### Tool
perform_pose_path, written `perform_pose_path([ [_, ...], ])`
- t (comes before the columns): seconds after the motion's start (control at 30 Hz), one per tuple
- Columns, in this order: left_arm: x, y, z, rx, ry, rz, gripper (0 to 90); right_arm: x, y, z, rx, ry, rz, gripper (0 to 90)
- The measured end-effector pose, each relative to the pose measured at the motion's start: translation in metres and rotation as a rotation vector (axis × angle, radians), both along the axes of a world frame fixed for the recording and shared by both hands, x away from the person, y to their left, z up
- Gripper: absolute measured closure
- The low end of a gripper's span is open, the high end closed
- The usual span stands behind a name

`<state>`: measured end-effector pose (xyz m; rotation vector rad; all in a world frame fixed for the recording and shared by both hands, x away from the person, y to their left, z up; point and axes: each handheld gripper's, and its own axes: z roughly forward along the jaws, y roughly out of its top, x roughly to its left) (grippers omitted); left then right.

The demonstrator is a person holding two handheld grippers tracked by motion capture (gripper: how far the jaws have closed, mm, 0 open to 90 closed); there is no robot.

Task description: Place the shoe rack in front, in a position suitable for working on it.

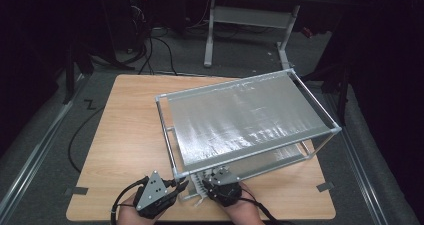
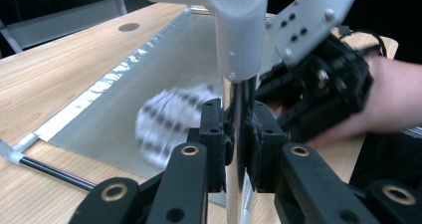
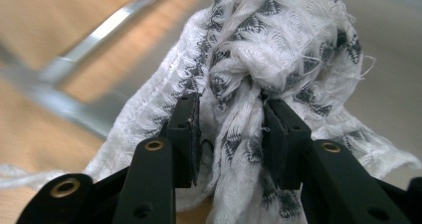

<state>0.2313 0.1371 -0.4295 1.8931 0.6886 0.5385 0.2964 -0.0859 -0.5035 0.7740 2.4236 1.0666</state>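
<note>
The left gripper [image 1: 176, 187] is black, with a grey three-cornered plate on top that has small dark holes in it. A black cable trails from it. Seen up close, its two jaws are black bars with flat black pads and gold rings around the holes. The right gripper [image 1: 207, 181] is black and chunky too, with a grey plate and a black cable. The person's hands are bare.

One rack [image 1: 320, 112] with two shelves, one cloth [image 3: 278, 50], two tools, left [image 1: 181, 186] and right [image 1: 206, 183], two hands, all on one surface [image 1: 125, 130]
</note>
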Motion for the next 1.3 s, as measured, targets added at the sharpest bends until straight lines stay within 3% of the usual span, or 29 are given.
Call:
perform_pose_path([
  [0.1, 0.000, 0.000, 0.000, -0.004, 0.000, 0.000, 79.5, -0.007, 0.015, 0.000, 0.015, -0.006, 0.060, 62.7],
  [0.17, 0.000, 0.000, 0.000, -0.004, 0.001, 0.002, 79.5, -0.013, 0.023, 0.000, 0.022, 0.024, 0.066, 63.7],
  [0.27, 0.000, 0.000, 0.000, -0.001, -0.002, 0.003, 79.5, -0.018, 0.030, -0.001, 0.015, -0.015, 0.098, 66.6],
  [0.6, -0.002, -0.001, 0.001, 0.014, -0.008, 0.014, 79.2, -0.011, 0.017, 0.001, -0.018, -0.006, 0.049, 69.6],
  [0.63, -0.002, -0.001, 0.001, 0.013, -0.007, 0.012, 79.2, -0.007, 0.013, 0.001, -0.023, -0.043, 0.063, 69.7],
  [0.97, 0.000, -0.001, 0.001, 0.013, -0.006, 0.003, 79.2, 0.012, -0.035, 0.002, -0.033, -0.009, -0.072, 69.5],
  [1.3, 0.001, -0.002, 0.001, 0.011, -0.003, 0.001, 79.3, 0.037, -0.089, 0.002, -0.041, -0.009, -0.232, 69.5],
])
